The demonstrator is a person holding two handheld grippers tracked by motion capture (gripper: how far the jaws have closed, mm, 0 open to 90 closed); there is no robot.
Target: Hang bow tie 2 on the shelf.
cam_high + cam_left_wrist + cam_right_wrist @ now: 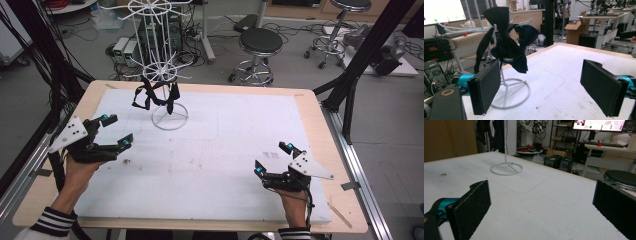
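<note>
A white wire display stand [161, 65] rises from a ring base [170, 116] at the back of the white mat. Black straps or fabric pieces [155, 95] hang from its lower arms; in the left gripper view the dark fabric [509, 42] hangs just beyond my jaws. My left gripper [114, 131] is open at the mat's left, a short way in front of the stand, with nothing between its pads [486, 88]. My right gripper [272, 159] is open near the front right, also holding nothing; its view shows the stand's ring base [506, 168] farther off.
The white mat [200, 165] covers a wooden table [320, 130]. Black frame posts stand at both table sides. Stools [260, 47], cables and boxes sit on the floor behind the table. A small dark smudge [126, 161] marks the mat by the left hand.
</note>
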